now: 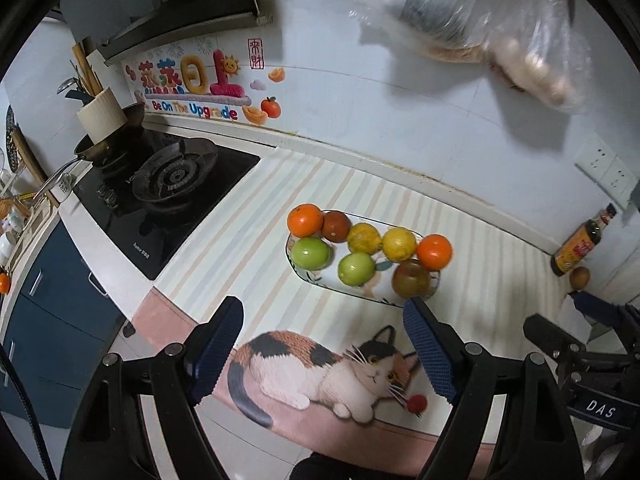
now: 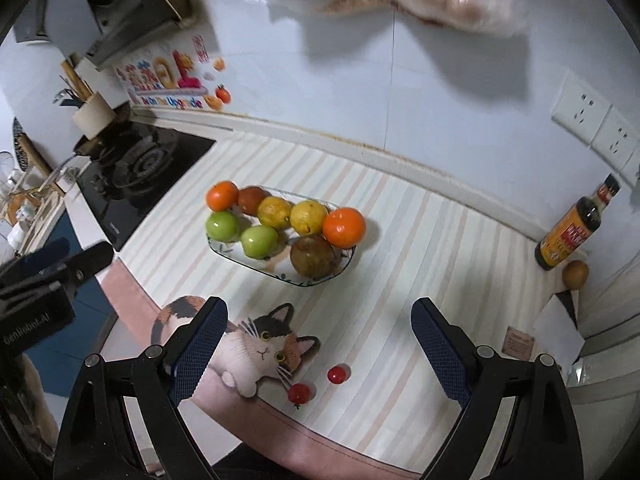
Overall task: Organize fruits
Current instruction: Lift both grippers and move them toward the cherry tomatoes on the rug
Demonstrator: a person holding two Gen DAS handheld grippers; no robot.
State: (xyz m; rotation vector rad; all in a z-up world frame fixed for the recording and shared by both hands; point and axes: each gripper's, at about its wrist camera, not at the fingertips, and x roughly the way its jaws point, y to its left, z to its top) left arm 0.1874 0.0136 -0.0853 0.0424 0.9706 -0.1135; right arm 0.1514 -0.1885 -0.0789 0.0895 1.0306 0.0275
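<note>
A glass plate (image 2: 347, 258) stands on the striped mat (image 2: 400, 240) in the middle of the counter and carries eight fruits laid in two rows. The far row holds an orange (image 2: 222, 195), a reddish-brown fruit (image 2: 252, 200), two yellow fruits (image 2: 274, 211) (image 2: 309, 217) and a second orange (image 2: 344, 227); the near row holds two green fruits (image 2: 223, 225) (image 2: 259, 241) and a large brown fruit (image 2: 312, 256). The fruits touch their neighbours, and the matching ones sit side by side or at opposite ends of a row.

Nearer the front edge of the mat, well apart from the plate, two small red fruits (image 2: 337, 374) (image 2: 300, 393) lie just beside the paw of the cat printed there (image 2: 260, 348). One more brown fruit (image 2: 575, 274) rests in the right-hand corner, just beside a dark sauce bottle (image 2: 570, 232).

The right gripper (image 2: 318, 354) hangs above the mat in front of the plate, its jaws spread wide and holding nothing; the two small red fruits lie between and just ahead of its fingers. The left gripper (image 1: 324, 350) hangs to the left, above the cat, likewise spread wide and holding nothing.

The plate appears largely arranged, so the step in hand is judged to be the gathering of the stray fruits. The next move probably calls for the right gripper to come down over one small red fruit, close gently so the soft skin is not crushed, and carry it to a free spot on the plate. A round fruit may roll if nudged.

A gas stove (image 1: 172, 184) lies to the left, and a clear plastic bag (image 1: 480, 28) hangs on the wall above.
</note>
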